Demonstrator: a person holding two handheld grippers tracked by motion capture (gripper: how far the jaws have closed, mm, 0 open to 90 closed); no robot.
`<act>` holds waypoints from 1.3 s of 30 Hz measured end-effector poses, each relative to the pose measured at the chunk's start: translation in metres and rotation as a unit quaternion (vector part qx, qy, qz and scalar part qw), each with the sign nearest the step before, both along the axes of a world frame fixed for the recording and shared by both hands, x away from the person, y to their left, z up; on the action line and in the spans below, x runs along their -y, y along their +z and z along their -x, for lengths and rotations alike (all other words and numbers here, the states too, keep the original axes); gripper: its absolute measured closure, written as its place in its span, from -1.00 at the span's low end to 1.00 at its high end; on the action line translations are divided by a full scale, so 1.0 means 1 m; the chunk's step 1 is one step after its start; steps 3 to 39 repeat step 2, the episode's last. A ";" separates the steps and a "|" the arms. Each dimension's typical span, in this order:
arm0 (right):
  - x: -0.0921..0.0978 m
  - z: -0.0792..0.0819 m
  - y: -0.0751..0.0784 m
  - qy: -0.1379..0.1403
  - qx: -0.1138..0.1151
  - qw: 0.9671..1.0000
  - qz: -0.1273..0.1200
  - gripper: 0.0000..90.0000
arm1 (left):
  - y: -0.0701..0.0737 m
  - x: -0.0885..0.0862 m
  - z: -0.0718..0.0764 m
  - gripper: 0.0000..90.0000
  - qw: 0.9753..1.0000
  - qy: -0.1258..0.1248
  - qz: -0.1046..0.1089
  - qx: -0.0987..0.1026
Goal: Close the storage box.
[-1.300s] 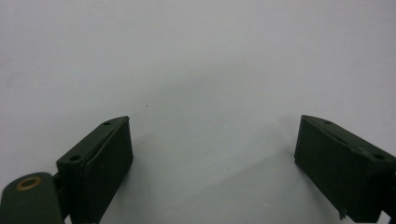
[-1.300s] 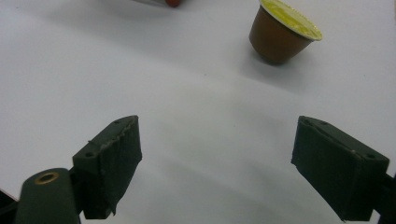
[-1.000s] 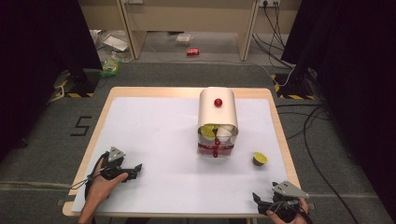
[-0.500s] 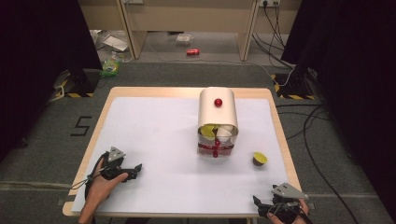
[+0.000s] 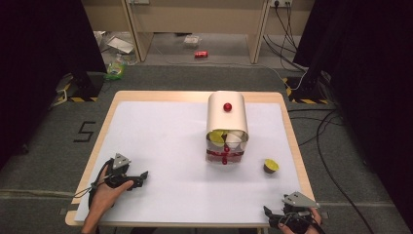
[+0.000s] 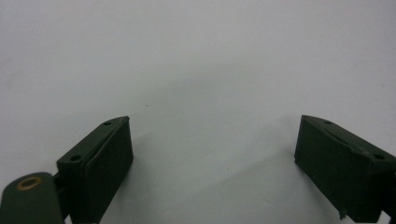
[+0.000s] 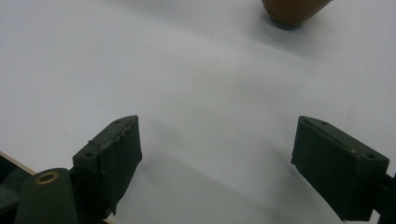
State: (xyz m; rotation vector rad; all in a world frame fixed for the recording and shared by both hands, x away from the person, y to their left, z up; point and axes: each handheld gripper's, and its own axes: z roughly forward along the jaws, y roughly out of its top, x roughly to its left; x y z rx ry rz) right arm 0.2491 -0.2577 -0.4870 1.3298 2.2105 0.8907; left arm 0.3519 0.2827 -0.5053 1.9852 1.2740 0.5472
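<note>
Grippers are resting apart at the near edge of the white table (image 5: 160,131). Left gripper (image 5: 139,176) is lying near the left corner, jaws spread wide over bare surface. Cream container (image 5: 227,122) is standing mid-table, right of centre. Small yellow-topped cup (image 5: 271,166) is sitting beside it. Right gripper (image 5: 269,217) is overhanging the near-right edge, jaws parted, empty.

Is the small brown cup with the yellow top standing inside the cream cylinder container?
No, the small brown cup with the yellow top stands alone on the white table cover, apart from the cream cylinder container, toward the right edge.
</note>
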 end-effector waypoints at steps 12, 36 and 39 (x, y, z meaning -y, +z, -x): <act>0.000 0.000 0.000 0.001 -0.001 1.000 0.000 -0.64 | 0.000 0.000 0.000 -0.76 1.000 0.000 0.000 0.000; 0.000 0.000 0.000 0.001 -0.001 1.000 0.000 -0.64 | 0.000 0.000 0.000 -0.76 1.000 0.000 0.000 0.000; 0.000 0.000 0.000 0.001 -0.001 1.000 0.000 -0.64 | 0.000 0.000 0.000 -0.76 1.000 0.000 0.000 0.000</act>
